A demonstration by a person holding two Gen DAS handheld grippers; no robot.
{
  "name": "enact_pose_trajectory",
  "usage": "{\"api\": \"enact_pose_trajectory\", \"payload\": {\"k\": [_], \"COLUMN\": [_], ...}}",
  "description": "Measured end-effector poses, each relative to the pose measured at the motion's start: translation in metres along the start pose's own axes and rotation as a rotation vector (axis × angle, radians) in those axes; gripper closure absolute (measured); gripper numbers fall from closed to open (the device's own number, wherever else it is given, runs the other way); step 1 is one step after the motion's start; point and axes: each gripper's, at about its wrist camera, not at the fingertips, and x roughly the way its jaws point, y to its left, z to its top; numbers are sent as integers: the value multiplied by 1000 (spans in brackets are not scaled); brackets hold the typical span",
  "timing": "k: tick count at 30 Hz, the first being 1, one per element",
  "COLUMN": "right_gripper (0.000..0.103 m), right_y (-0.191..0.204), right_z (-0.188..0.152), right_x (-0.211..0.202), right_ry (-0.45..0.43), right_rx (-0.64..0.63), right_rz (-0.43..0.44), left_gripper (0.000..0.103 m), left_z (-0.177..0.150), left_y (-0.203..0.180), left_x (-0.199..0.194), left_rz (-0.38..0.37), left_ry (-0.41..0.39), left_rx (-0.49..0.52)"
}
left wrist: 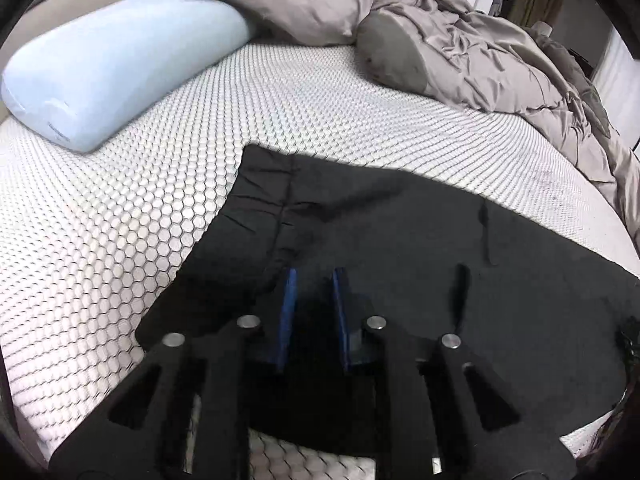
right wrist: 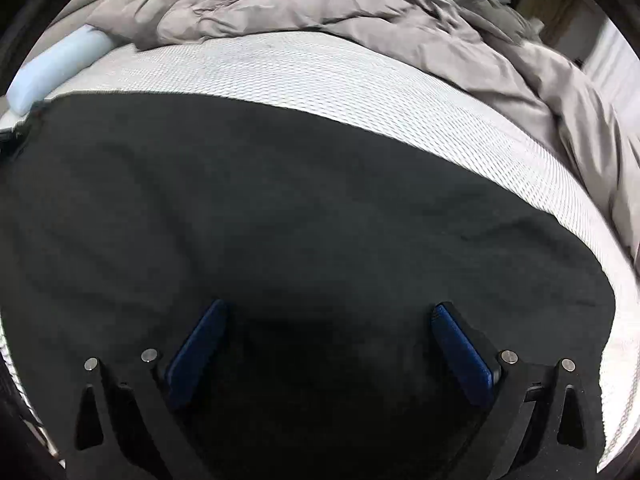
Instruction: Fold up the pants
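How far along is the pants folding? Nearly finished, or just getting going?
Early, it seems. Done: the black pants lie spread fairly flat on the white mattress, waistband toward the blue pillow. In hand: the left gripper sits over the waistband with a narrow gap between its fingers, perhaps taking hold; the right gripper is wide open above the cloth. Left: I see no finished fold yet.

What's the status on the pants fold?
Left gripper nearly closed over the waistband. Right gripper open above the pants. Pants flat on mattress. Nothing in the way.
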Motion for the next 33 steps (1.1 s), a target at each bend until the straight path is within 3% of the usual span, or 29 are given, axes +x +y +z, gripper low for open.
{"api": "enact_pose_trajectory", "payload": {"k": [2,5,8,11,13,16,18,20,23,27,29,30,32,33], "right_gripper": [0,0,0,0,0,0,0,0,0,1,1,0,1,1], "right_y": [-9,-9,6,10,-4,-8,-13,-9,15,61,84,93,106,93], "right_z": [2,5,7,9,6,-5,-6,-6,-4,-2,-6,-10,-29,-35], "right_x": [-8,-13,-9,-5,-6,-11,-12,-20,-48,-66,-60,-53,-46,-45], "right_ry": [-13,-34,-54,-57,-38,-11,-13,-31,-119,-159,-127,-105,-79,-89], "right_rx": [14,14,-51,-87,-56,-36,-23,-22,-33,-53,-94,-128,-230,-245], "right_rz": [-101,-82,-70,-81,-66,-102,-89,-84,70,297,342,331,240,222], "left_gripper": [81,53,54,59,69,70,70,68,52,48,48,48,48,48], "left_z": [11,30,47,52,53,46,32,20,-13,-58,-79,-91,-108,-112], "left_y": [-21,-57,-70,-47,-35,-32,-47,-73,-135,-224,-254,-263,-266,-263], "left_x": [-7,20,65,67,62,37,7,-22,-47,-36,-24,-17,-17,-19], "left_rz": [-58,-129,-61,-12,45,72,85,15,-141,-387,-433,-411,-370,-377], "left_ry": [-21,26,127,110,94,64,5,-39,-59,47,100,123,102,82], "left_rx": [66,135,141,90,88,50,84,107,176,290,338,391,484,508]}}
